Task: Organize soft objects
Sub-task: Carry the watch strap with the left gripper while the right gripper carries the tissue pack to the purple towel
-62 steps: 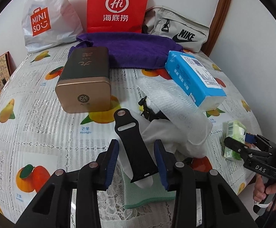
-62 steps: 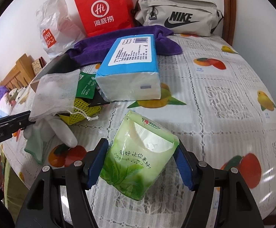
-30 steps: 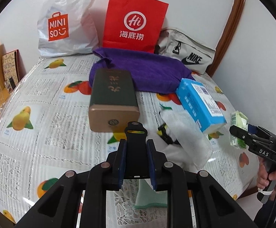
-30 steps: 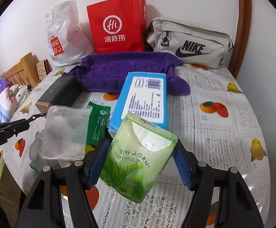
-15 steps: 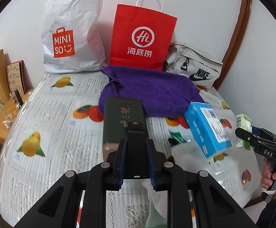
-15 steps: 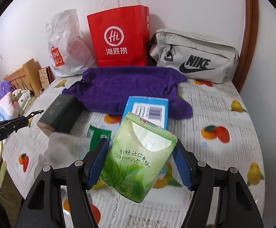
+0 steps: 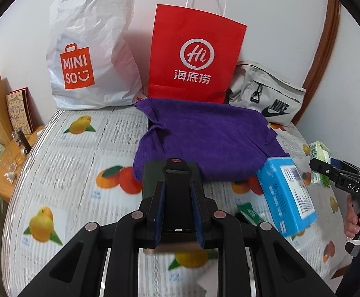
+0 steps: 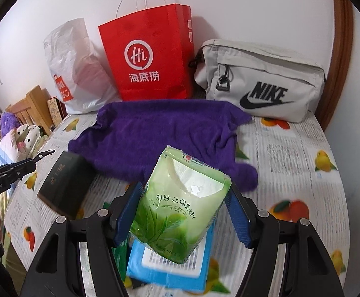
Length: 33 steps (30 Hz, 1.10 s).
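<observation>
My left gripper (image 7: 177,195) is shut on a black strap-like object (image 7: 177,198) and holds it above the table. My right gripper (image 8: 182,208) is shut on a green tissue pack (image 8: 180,210), lifted above the blue tissue pack (image 8: 167,269). The right gripper with the green pack also shows at the right edge of the left wrist view (image 7: 321,165). A purple towel (image 7: 204,141) lies at the back middle of the table. The blue tissue pack (image 7: 289,198) lies at its right.
A dark green and gold box (image 8: 66,185) lies left of the towel. A white Miniso bag (image 7: 90,57), a red paper bag (image 7: 194,57) and a grey Nike pouch (image 8: 261,79) stand along the wall. A small green packet (image 7: 248,210) lies by the blue pack. The fruit-print tablecloth (image 7: 81,163) covers the table.
Both grippers have risen and pulled back from the table, each keeping its hold. The left gripper closed on the black strap about two seconds ago.
</observation>
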### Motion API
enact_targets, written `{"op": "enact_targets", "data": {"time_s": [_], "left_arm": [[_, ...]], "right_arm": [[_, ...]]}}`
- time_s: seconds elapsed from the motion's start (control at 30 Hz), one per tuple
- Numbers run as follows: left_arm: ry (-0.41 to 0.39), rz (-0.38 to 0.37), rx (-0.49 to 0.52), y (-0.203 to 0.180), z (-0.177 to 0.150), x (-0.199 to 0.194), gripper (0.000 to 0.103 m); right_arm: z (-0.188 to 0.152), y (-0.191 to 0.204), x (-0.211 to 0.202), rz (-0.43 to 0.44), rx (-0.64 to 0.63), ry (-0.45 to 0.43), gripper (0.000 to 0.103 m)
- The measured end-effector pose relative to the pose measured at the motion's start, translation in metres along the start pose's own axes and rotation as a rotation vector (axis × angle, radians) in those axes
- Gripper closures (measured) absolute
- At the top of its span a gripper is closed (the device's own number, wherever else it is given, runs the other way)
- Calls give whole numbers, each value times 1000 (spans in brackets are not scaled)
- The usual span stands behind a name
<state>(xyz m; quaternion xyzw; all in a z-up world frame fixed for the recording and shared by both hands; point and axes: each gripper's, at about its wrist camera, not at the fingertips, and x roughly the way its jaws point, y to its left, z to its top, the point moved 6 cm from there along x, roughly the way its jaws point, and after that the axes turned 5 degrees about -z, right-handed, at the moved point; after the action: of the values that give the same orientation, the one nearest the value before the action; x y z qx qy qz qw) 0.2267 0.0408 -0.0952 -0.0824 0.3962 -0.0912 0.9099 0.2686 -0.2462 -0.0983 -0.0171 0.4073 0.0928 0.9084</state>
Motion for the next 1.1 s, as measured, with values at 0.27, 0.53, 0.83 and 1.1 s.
{"op": "enact_targets", "data": {"time_s": [0.27, 0.53, 0.83, 1.1], "left_arm": [[12, 1, 16, 3, 32, 34, 83], [38, -12, 7, 6, 57, 74, 83], [64, -10, 7, 13, 83, 114, 83], [96, -11, 4, 14, 97, 146, 83]], "right_arm": [[33, -4, 37, 9, -12, 15, 36], [57, -5, 74, -3, -51, 36, 36], [71, -10, 119, 4, -91, 87, 36], [77, -13, 157, 6, -127, 152, 36]]}}
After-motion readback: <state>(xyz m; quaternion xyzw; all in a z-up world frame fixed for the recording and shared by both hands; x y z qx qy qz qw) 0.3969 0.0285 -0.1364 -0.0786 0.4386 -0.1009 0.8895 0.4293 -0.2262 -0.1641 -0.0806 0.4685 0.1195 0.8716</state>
